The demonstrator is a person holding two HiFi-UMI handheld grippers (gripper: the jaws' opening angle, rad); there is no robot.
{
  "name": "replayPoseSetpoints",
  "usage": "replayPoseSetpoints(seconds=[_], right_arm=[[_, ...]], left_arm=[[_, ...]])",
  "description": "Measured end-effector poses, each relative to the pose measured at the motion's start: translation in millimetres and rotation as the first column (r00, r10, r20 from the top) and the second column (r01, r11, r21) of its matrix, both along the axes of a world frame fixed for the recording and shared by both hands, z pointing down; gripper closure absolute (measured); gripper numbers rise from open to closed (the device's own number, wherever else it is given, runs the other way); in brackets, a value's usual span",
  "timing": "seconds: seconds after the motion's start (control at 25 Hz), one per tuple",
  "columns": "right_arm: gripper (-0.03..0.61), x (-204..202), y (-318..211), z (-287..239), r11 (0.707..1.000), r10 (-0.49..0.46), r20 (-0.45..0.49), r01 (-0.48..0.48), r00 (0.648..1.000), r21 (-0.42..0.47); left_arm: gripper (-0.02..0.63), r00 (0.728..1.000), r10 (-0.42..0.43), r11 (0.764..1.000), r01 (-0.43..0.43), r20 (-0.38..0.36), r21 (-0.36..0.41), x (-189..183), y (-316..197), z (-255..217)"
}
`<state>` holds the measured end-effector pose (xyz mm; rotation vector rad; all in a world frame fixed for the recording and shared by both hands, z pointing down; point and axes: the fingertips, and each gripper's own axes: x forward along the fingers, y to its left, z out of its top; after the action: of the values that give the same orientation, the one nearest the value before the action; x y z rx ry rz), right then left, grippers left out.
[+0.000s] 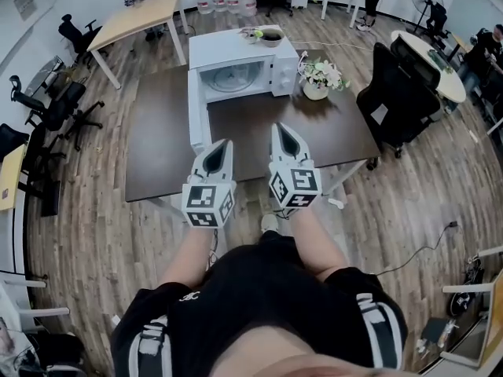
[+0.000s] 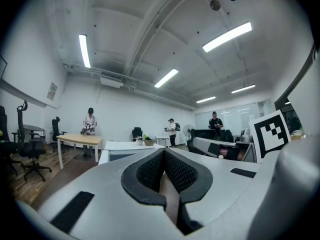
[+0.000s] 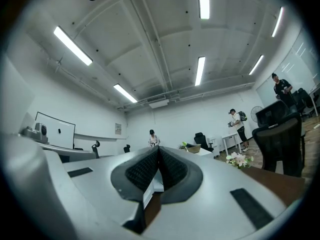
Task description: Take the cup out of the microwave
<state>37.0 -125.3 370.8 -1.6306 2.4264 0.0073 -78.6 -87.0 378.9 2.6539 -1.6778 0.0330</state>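
A white microwave (image 1: pixel 240 67) stands at the far side of the dark table (image 1: pixel 157 155). Its door (image 1: pixel 196 112) is swung open to the left. The lit cavity (image 1: pixel 233 78) shows a pale round shape, but I cannot make out a cup in it. My left gripper (image 1: pixel 224 148) and right gripper (image 1: pixel 282 132) hover side by side over the table's near part, pointing at the microwave and well short of it. In the gripper views, the jaws of the left gripper (image 2: pixel 164 152) and of the right gripper (image 3: pixel 158 151) meet at the tips with nothing between them.
A bowl (image 1: pixel 271 37) sits on top of the microwave. A pot of flowers (image 1: pixel 317 78) stands on the table to its right. A black office chair (image 1: pixel 397 100) is by the table's right side. More chairs and tables stand around, with people at the far end.
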Motion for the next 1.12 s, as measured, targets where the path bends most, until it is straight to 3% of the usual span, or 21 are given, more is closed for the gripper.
replayPoseSetpoints(seconds=[0.4, 0.88, 1.0, 1.12], right_arm=[[0.578, 22, -188, -7, 0.996, -0.085, -0.016, 0.085, 0.996, 0.004], [0.573, -1, -266, 4, 0.989, -0.145, -0.013, 0.145, 0.989, -0.025], [0.318, -16, -278, 12, 0.980, -0.195, 0.014, 0.195, 0.981, -0.049], [0.229, -32, -297, 27, 0.976, -0.202, -0.023, 0.199, 0.979, -0.083]], left_arm=[[0.614, 0.995, -0.101, 0.995, 0.101, -0.012, 0.002, 26, -183, -15], [0.614, 0.989, -0.147, 0.989, 0.147, -0.023, -0.017, 11, -254, -10], [0.614, 0.987, -0.159, 0.987, 0.159, -0.028, -0.017, 2, -258, -12], [0.614, 0.985, -0.172, 0.985, 0.172, -0.030, -0.022, -6, -261, -10]])
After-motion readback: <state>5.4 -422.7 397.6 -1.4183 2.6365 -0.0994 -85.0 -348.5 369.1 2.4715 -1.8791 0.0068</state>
